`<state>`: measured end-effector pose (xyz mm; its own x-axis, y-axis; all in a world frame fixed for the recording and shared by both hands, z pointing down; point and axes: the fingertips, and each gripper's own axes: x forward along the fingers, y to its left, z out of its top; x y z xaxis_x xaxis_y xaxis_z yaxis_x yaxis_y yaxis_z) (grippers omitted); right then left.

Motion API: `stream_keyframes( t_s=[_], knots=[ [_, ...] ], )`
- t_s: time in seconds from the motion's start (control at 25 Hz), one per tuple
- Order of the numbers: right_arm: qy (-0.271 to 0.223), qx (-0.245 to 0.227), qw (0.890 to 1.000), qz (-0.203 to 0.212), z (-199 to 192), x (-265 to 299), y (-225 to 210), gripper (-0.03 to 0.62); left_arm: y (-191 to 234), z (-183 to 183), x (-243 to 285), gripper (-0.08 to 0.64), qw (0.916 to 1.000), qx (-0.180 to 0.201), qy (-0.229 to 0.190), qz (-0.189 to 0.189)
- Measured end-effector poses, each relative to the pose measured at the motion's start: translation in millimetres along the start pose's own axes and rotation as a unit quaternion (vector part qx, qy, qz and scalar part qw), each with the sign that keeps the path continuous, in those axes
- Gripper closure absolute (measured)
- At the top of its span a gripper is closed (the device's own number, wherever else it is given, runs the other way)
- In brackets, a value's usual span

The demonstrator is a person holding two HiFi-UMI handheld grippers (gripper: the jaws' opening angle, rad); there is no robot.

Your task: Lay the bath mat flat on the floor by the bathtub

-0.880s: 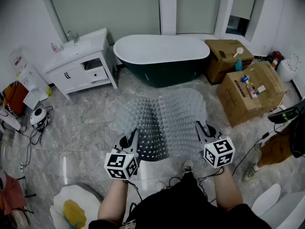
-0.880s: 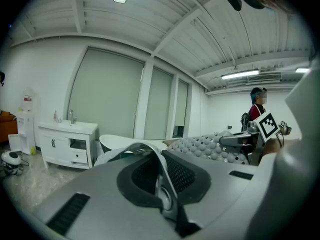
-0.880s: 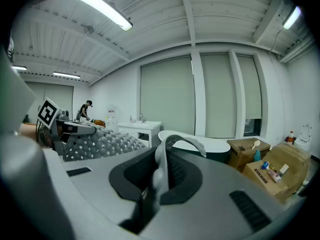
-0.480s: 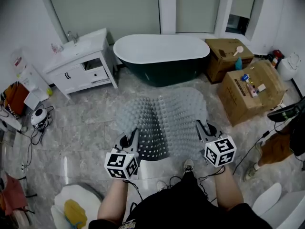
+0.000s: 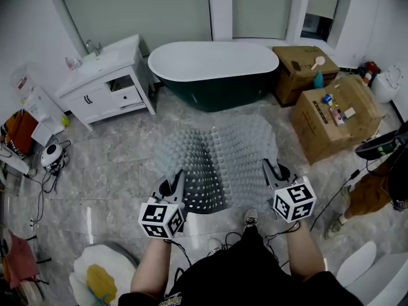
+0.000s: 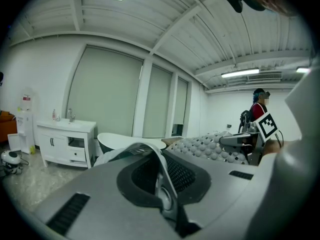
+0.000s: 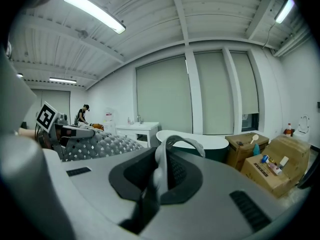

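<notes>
A grey, bumpy, perforated bath mat (image 5: 220, 161) hangs spread in the air between my two grippers, over the marble floor in front of the dark-sided white bathtub (image 5: 213, 72). My left gripper (image 5: 176, 185) is shut on the mat's near left corner; a fold of the mat (image 6: 150, 156) curls out from between its jaws. My right gripper (image 5: 271, 174) is shut on the near right corner, with a strip of mat (image 7: 170, 151) pinched between its jaws. The mat sags in a crease down its middle. Both grippers point towards the tub.
A white vanity with a sink (image 5: 105, 81) stands left of the tub. Cardboard boxes (image 5: 335, 116) with small items on top stand to the right. Cables and a small appliance (image 5: 51, 158) lie on the floor at left. Another person (image 6: 258, 109) stands far off.
The head view has shifted slightly, so the tub and vanity sit a little higher and further left. The grippers and the mat hold nearly the same place.
</notes>
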<state>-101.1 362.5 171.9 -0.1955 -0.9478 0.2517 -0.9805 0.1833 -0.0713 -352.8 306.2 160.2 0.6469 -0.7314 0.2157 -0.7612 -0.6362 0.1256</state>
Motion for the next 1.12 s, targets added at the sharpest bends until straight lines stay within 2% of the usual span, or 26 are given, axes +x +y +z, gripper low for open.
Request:
stream_keyframes(
  t_s=[0.44, 1.12],
  knots=[
    [0.006, 0.015, 1.0, -0.006, -4, 2, -62, 0.563, -33, -3, 50, 0.532, 0.9999, -0.007, 0.012, -0.001],
    [0.031, 0.016, 0.999, 0.009, -12, 35, -180, 0.563, -84, -9, 164, 0.532, 0.9992, -0.023, 0.033, 0.006]
  ],
)
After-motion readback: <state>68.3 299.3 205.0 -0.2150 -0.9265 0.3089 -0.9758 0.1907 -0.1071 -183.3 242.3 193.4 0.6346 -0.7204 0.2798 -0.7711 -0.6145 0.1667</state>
